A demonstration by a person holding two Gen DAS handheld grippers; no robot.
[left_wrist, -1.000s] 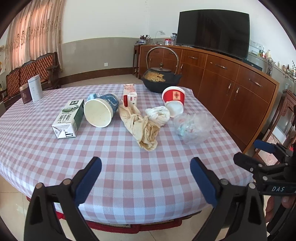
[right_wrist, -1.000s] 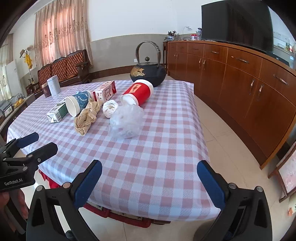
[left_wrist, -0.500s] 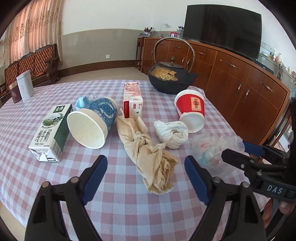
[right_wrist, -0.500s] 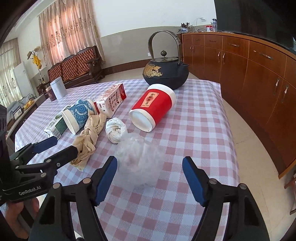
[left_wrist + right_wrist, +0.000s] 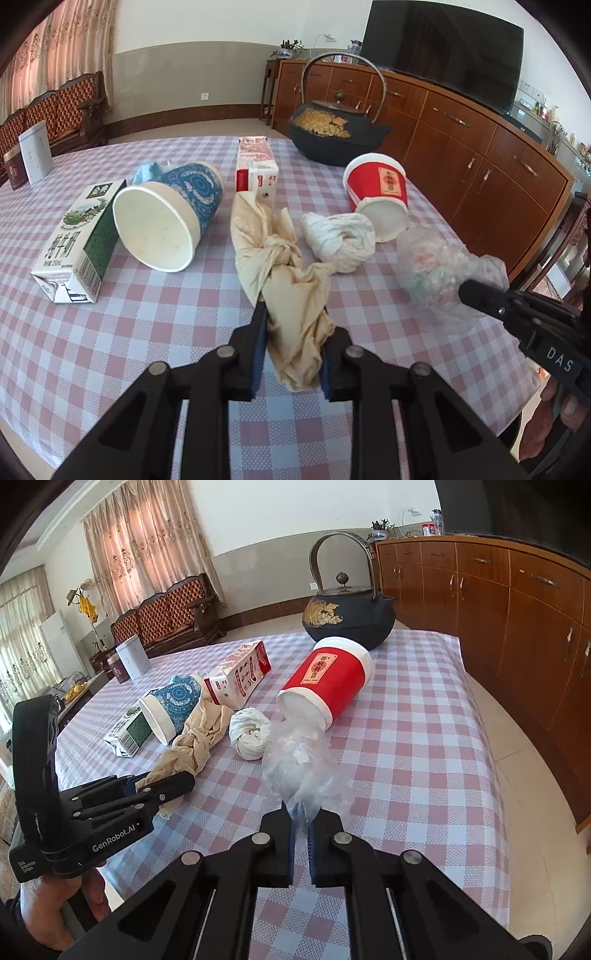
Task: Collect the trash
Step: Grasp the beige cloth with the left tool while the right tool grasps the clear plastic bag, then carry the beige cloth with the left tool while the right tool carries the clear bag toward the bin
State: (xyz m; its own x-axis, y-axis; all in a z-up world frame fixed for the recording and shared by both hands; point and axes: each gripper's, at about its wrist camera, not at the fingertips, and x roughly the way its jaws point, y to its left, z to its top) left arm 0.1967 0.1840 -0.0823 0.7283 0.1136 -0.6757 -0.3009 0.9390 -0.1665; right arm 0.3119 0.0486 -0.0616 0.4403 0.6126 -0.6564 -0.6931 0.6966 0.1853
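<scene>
My left gripper (image 5: pixel 293 332) is shut on the near end of a crumpled beige cloth (image 5: pixel 280 266) lying on the checked table; it also shows in the right wrist view (image 5: pixel 195 746). My right gripper (image 5: pixel 301 819) is shut on the near edge of a clear crumpled plastic bag (image 5: pixel 303 768), seen at right in the left wrist view (image 5: pixel 436 269). A white tissue wad (image 5: pixel 338 236), a tipped red cup (image 5: pixel 380 192), a tipped blue cup (image 5: pixel 173 218), a green milk carton (image 5: pixel 75 240) and a red-white carton (image 5: pixel 256 166) lie beyond.
A black iron teapot (image 5: pixel 336 133) stands at the table's far side. Two tins (image 5: pixel 35 151) stand at the far left. A wooden sideboard (image 5: pixel 480 147) with a TV runs along the right. The table's right edge (image 5: pixel 476 716) drops to the floor.
Both grippers moved forward over the table and closed: the left on the beige cloth, the right on the plastic bag.
</scene>
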